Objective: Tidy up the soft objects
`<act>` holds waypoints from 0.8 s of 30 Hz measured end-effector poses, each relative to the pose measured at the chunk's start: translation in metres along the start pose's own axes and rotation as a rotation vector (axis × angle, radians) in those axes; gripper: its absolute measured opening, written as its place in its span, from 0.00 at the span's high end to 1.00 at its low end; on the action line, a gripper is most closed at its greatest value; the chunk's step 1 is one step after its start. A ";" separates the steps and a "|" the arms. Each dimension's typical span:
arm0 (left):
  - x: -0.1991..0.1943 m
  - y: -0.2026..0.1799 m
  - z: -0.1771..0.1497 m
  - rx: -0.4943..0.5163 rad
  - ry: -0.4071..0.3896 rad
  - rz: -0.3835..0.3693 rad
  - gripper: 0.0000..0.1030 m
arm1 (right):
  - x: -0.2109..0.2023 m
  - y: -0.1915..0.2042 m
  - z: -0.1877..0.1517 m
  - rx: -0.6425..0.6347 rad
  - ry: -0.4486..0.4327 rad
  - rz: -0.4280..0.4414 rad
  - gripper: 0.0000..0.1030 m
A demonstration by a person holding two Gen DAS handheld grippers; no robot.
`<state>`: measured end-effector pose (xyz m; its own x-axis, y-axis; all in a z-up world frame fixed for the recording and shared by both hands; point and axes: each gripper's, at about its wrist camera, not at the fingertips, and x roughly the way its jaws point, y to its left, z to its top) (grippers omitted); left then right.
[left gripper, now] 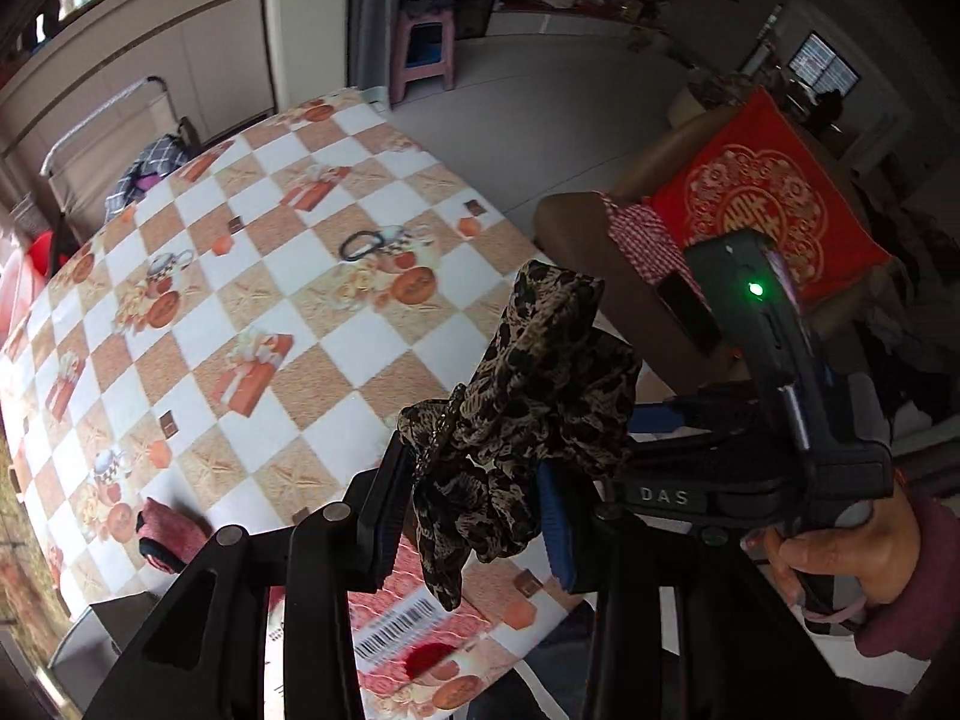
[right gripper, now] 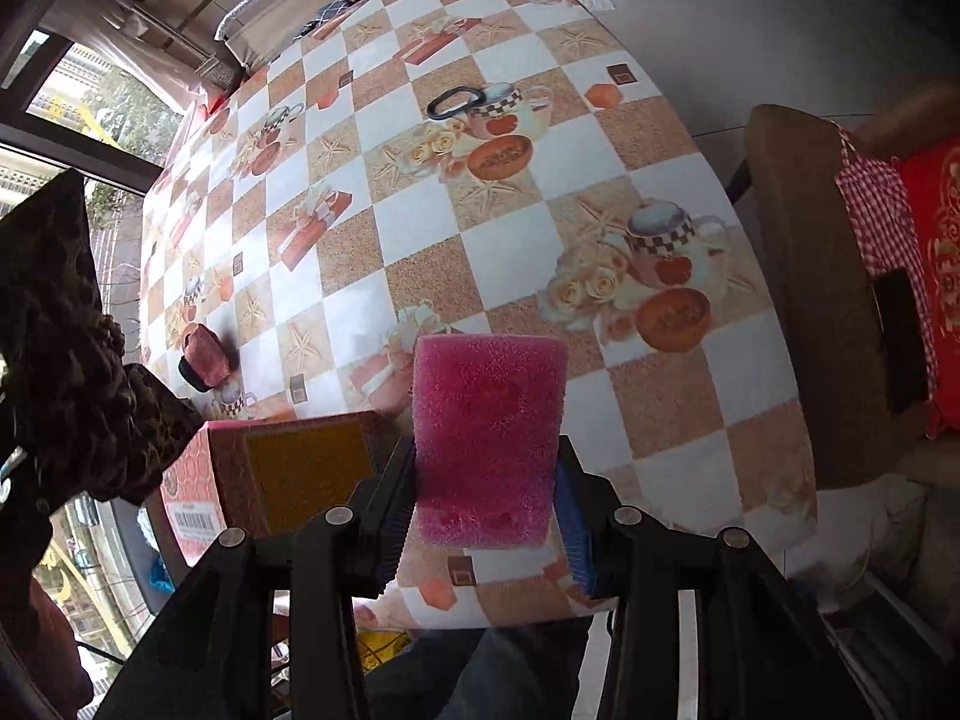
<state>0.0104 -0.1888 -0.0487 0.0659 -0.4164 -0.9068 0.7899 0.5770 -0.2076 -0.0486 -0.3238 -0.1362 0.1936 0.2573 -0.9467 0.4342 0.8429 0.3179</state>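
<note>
Nearest, the left gripper (left gripper: 477,516) is clamped on a leopard-print scrunchie (left gripper: 528,396), lifted above the near table edge, while the right gripper (right gripper: 486,516) pinches a pink sponge (right gripper: 489,438) upright over the same edge. Below sits a red box (right gripper: 282,474) with a barcode label. The table (right gripper: 540,192) wears a checkered orange-and-white cloth; a maroon scrunchie (right gripper: 204,357) and a black hair tie (right gripper: 456,102) lie on it, well apart. Beyond stand a brown sofa (right gripper: 810,312), a red cushion (left gripper: 762,204) and a pink stool (left gripper: 423,54).
</note>
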 end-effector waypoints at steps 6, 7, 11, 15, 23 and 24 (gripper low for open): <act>-0.016 -0.047 -0.037 0.149 0.028 -0.101 0.59 | -0.020 -0.011 -0.042 0.037 -0.018 -0.028 0.57; -0.019 -0.051 -0.046 0.165 0.031 -0.109 0.59 | -0.022 -0.011 -0.049 0.041 -0.016 -0.032 0.57; -0.030 -0.056 -0.082 0.195 0.054 -0.126 0.59 | -0.021 -0.004 -0.077 0.032 0.001 -0.038 0.57; -0.039 -0.042 -0.121 0.172 0.082 -0.111 0.59 | -0.015 0.014 -0.102 -0.005 0.035 -0.021 0.57; -0.067 0.004 -0.187 -0.009 0.079 -0.015 0.59 | -0.001 0.085 -0.139 -0.244 0.104 0.018 0.57; -0.071 0.011 -0.193 -0.040 0.072 -0.002 0.59 | -0.001 0.096 -0.141 -0.286 0.108 0.018 0.57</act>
<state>-0.1034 -0.0173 -0.0574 0.0195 -0.3664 -0.9302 0.7650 0.6045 -0.2221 -0.1308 -0.1764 -0.1121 0.0975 0.3092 -0.9460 0.1632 0.9327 0.3217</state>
